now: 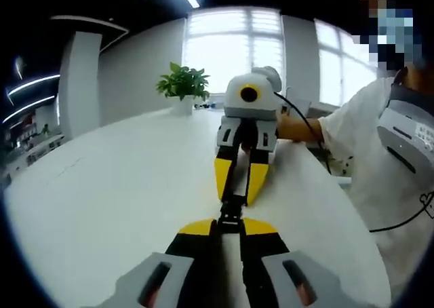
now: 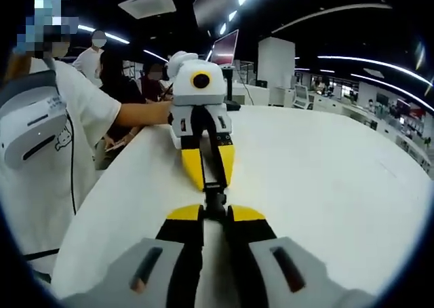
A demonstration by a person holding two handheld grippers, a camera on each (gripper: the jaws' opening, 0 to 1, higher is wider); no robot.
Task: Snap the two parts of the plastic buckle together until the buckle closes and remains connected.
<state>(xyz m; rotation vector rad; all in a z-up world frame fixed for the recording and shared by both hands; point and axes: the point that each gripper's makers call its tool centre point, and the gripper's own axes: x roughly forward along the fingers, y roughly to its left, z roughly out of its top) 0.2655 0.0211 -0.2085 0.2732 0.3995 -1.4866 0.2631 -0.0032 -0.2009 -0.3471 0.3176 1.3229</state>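
Note:
The black plastic buckle (image 1: pixel 230 212) hangs above the white table (image 1: pixel 102 186), pinched from both ends. My left gripper (image 1: pixel 228 225) rises from the bottom of the left gripper view, yellow-tipped jaws shut on the near buckle part. Facing it, my right gripper (image 1: pixel 234 197) is shut on the far part, its strap running up between the jaws. In the right gripper view the same buckle (image 2: pixel 214 198) sits between my right gripper (image 2: pixel 215 214) and the left gripper (image 2: pixel 209 184). The two parts meet tip to tip; I cannot tell whether they are latched.
A potted green plant (image 1: pixel 183 87) stands at the table's far edge by the windows. A person in a white shirt (image 1: pixel 380 138) stands close to the table's side, also seen as a person (image 2: pixel 47 118) in the right gripper view. Other people (image 2: pixel 102 57) and a monitor (image 2: pixel 225 49) are behind.

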